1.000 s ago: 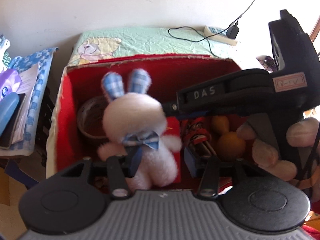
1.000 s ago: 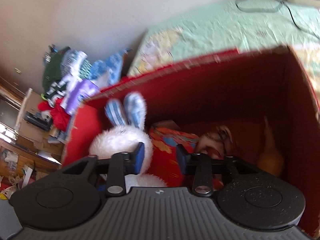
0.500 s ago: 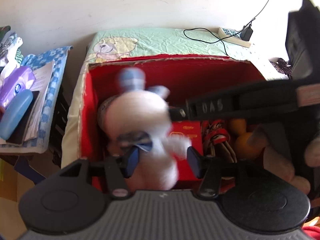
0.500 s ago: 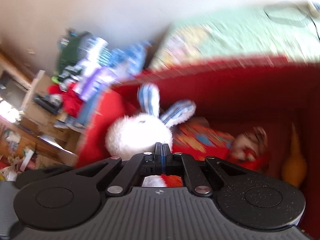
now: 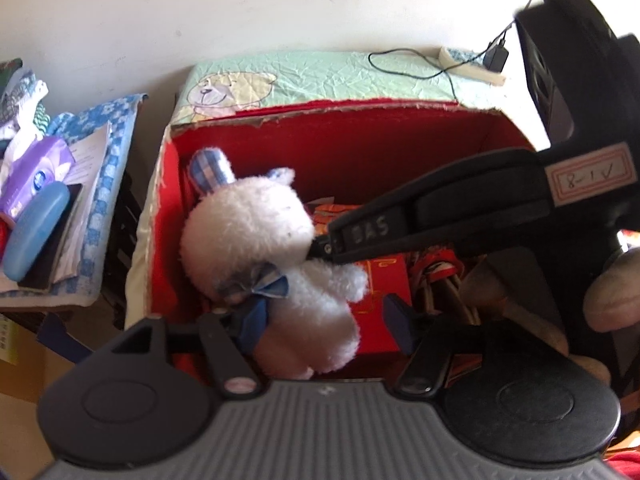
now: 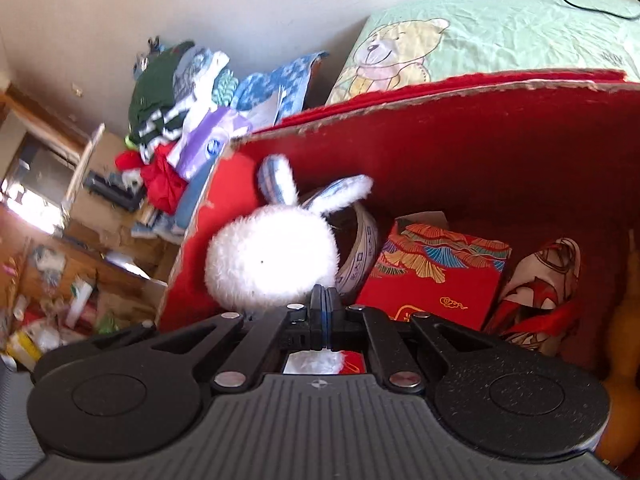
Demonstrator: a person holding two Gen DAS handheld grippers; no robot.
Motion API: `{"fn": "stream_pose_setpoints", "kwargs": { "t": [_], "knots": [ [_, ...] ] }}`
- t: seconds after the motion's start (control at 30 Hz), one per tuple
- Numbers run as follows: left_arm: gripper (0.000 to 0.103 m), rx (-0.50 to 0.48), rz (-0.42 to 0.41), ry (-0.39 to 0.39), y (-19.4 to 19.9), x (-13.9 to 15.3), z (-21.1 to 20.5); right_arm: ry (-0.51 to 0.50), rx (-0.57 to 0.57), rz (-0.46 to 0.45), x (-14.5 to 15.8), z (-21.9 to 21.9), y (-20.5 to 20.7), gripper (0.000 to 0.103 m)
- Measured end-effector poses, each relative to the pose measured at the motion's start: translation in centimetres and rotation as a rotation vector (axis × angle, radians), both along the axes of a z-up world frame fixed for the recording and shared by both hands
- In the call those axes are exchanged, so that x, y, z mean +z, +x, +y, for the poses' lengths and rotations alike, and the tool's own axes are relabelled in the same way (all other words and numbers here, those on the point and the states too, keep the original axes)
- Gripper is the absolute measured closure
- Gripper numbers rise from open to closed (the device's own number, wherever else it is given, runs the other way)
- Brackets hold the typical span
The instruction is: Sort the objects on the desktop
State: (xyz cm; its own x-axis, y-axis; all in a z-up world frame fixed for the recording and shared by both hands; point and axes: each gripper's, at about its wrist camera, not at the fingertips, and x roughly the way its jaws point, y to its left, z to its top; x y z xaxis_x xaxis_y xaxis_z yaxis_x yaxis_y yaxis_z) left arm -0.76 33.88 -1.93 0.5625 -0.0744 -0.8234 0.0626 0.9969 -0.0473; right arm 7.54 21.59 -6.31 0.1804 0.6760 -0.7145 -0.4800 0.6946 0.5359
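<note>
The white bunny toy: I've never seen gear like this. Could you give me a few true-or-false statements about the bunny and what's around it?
1. The plush bunny has blue checked ears. True.
2. The left hand-held gripper is clamped shut. False: its jaws stand open, one on each side of the bunny's body.
3. The right hand-held gripper is shut, its tips in the bunny's fur. True.
4. The box is blue. False: it is red.
5. The box holds only the bunny. False: a tape roll and a red packet lie in it too.
</note>
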Motion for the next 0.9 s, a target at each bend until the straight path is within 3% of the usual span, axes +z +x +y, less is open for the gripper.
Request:
{"fn": "stream_pose_setpoints", "kwargs": {
  "t": [0.13, 0.2, 0.4, 0.53, 0.6, 0.67, 0.77, 0.9],
  "knots": [
    [0.025, 0.024, 0.017, 0.068, 0.4, -0.3, -0.1, -0.03, 0.12, -0.005, 0.1, 1.6, -0.4, 0.099],
    [0.027, 0.029, 0.017, 0.057, 0.3, 0.1, 0.4, -0.021, 0.127, -0.01, 0.1, 1.3, -0.4, 0.099],
    [0.036, 0.065, 0.014, 0.016, 0.0, 0.8, 1.6, 0.064, 0.01, 0.128, -1.2, -0.1, 0.9, 0.09],
    [0.038, 0.08, 0.013, 0.029, -0.1, 0.8, 1.4, 0.069, -0.025, 0.138, -1.1, -0.2, 0.6, 0.085],
    [0.038, 0.087, 0.012, 0.036, -0.2, 0.9, 1.2, 0.061, -0.082, 0.186, -1.4, -0.6, 1.0, 0.075],
    [0.039, 0.091, 0.013, 0.038, -0.1, 0.9, 1.2, 0.045, -0.153, 0.222, -1.5, -1.4, 1.1, 0.073],
    [0.039, 0.097, 0.016, 0.038, 0.0, 1.0, 1.3, 0.036, -0.21, 0.204, -1.3, -2.1, 1.1, 0.073],
    [0.039, 0.102, 0.024, 0.052, 0.2, 0.9, 1.2, 0.021, -0.206, 0.156, -0.8, -1.6, 1.2, 0.073]
  ]
}}
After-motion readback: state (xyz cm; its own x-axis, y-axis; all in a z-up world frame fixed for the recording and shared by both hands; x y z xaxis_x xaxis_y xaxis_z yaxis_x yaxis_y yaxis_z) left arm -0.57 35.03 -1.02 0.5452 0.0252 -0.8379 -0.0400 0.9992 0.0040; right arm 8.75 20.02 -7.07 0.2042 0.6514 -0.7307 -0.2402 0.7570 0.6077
